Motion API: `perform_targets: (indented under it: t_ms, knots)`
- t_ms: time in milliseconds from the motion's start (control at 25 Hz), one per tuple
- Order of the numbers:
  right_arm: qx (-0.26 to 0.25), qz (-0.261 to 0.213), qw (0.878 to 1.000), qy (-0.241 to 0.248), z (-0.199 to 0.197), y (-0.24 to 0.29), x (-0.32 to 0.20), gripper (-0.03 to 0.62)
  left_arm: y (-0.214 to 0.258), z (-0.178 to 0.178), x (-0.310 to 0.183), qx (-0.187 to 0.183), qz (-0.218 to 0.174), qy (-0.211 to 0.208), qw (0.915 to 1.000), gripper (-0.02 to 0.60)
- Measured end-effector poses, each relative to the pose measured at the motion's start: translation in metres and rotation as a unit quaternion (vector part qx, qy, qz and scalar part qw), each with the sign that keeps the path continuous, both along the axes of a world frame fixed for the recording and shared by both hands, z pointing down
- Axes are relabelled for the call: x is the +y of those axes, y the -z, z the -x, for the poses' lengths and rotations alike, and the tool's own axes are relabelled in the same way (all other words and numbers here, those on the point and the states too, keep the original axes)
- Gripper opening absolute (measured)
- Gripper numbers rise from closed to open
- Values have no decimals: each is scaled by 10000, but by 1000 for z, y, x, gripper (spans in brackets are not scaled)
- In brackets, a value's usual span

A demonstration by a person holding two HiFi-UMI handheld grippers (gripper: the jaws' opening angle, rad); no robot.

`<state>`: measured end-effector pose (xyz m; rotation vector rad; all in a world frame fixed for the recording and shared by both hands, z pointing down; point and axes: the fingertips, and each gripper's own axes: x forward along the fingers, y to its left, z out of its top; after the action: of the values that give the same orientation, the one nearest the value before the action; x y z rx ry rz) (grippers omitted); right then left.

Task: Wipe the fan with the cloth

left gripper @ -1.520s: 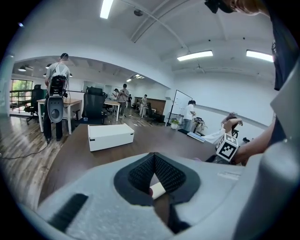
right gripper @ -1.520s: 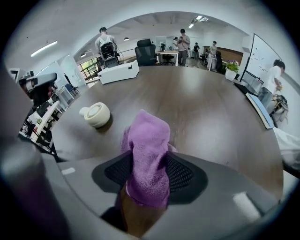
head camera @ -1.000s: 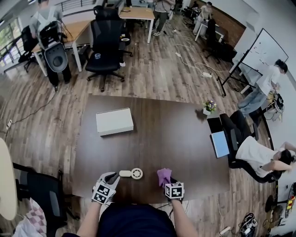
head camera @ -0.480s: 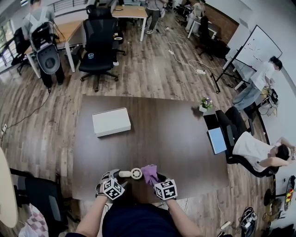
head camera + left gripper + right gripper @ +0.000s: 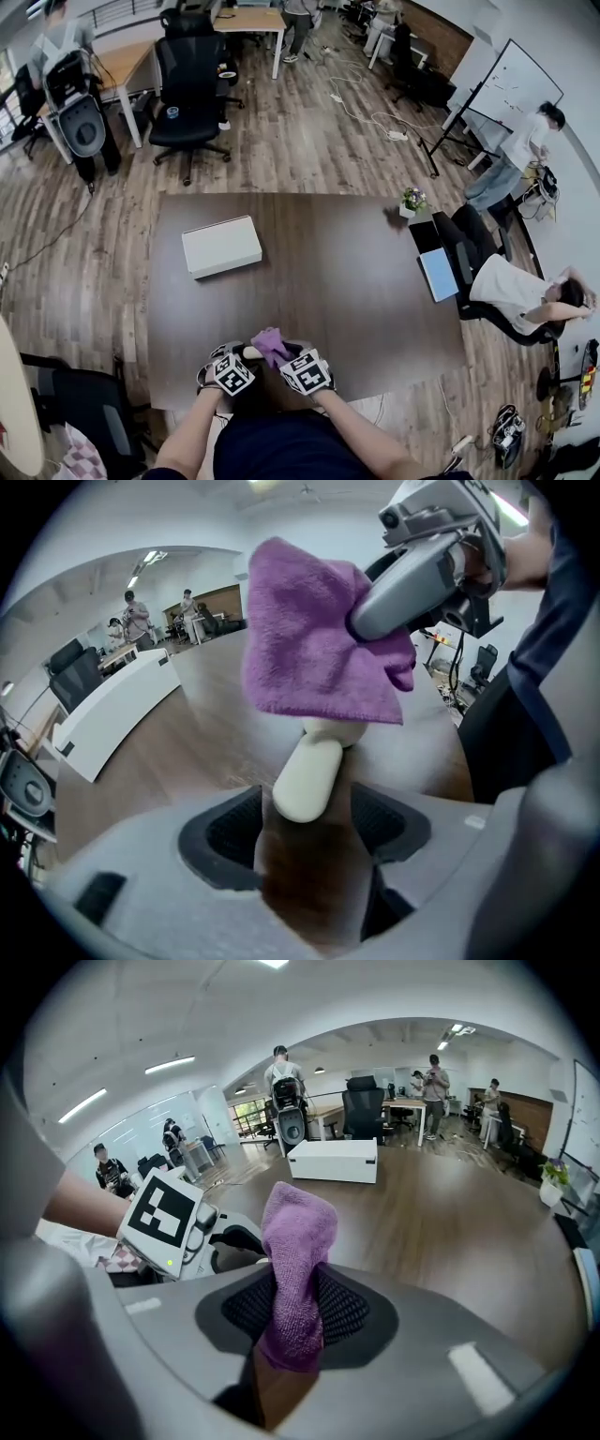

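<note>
- The right gripper (image 5: 292, 1312) was clamped on the purple cloth (image 5: 298, 1241): one fold was pinched tight between its pads and the rest stood up ahead of them.
- And that cloth hung right over the head of the fan (image 5: 307, 780), which lay on the dark table (image 5: 356, 272) close to the edge nearest the person.
- Only the fan's cream handle poked out from under the cloth, pointing back at the left gripper (image 5: 305, 829).
- The left gripper's jaws stood fairly wide, one on each side of the handle's end. A gap showed on both sides, so there was no grip on it. Those jaws had just been easing inward a touch.
- In the head view both grippers sat close together at that near edge, their marker cubes almost side by side and the cloth bunched just ahead of them.
- Further up the table, well apart from all this, a white box (image 5: 221, 246) lay flat.
- A small potted plant (image 5: 411, 201) stood at the far right corner.
</note>
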<state>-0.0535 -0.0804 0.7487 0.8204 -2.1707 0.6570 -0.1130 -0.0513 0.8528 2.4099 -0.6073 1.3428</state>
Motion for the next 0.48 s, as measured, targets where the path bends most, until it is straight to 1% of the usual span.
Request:
perform_targets:
  t_ms: [160, 320, 400, 480]
  knots:
    - [267, 155, 9977, 601, 42, -19, 11, 127, -5, -2, 2, -14, -17, -15, 10000, 271]
    - [449, 254, 9910, 1236, 66, -28, 24, 129, -6, -5, -2, -9, -45, 28, 10000, 231]
    - [612, 209, 9890, 1334, 67, -31, 24, 129, -6, -4, -3, -16, -38, 12, 10000, 213]
    - [689, 212, 9892, 1275, 61, -34, 23, 129, -6, -4, -2, -5, -37, 21, 10000, 213]
